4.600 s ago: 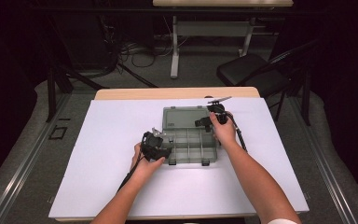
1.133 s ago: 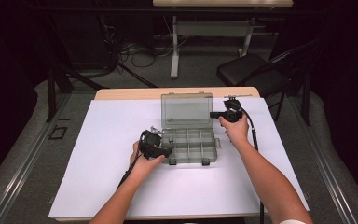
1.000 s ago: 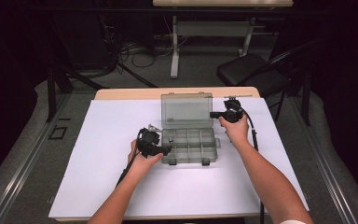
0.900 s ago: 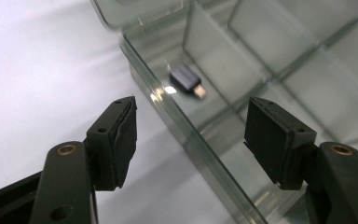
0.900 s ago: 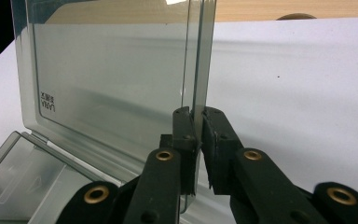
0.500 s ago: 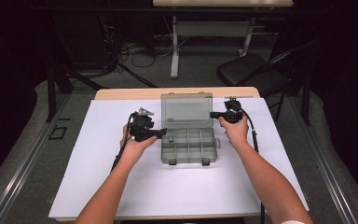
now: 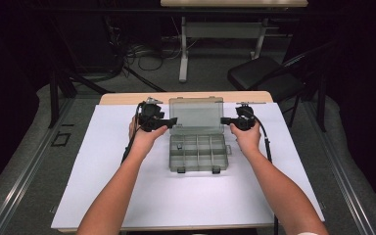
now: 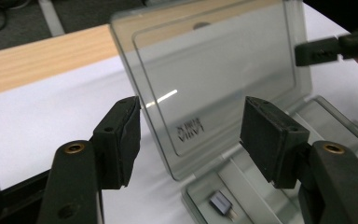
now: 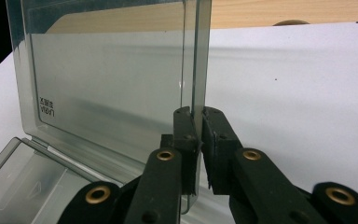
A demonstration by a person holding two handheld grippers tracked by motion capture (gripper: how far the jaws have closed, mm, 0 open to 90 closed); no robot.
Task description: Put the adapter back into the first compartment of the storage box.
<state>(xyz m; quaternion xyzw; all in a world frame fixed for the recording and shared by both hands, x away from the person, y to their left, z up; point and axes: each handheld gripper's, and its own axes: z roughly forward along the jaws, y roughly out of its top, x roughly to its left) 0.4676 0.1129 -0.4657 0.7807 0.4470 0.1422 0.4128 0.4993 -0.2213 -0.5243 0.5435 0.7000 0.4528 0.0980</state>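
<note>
Since earlier my left gripper [image 7: 172,120] left the base, gaping by the organizer-box lid [image 7: 196,113]; right gripper [image 7: 223,120] pinches its edge; next, steady it.

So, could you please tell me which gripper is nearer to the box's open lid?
Right. The right gripper is shut on the lid, its fingers clamping the lid's side edge; the left gripper is open beside the opposite edge, apart from it.
</note>
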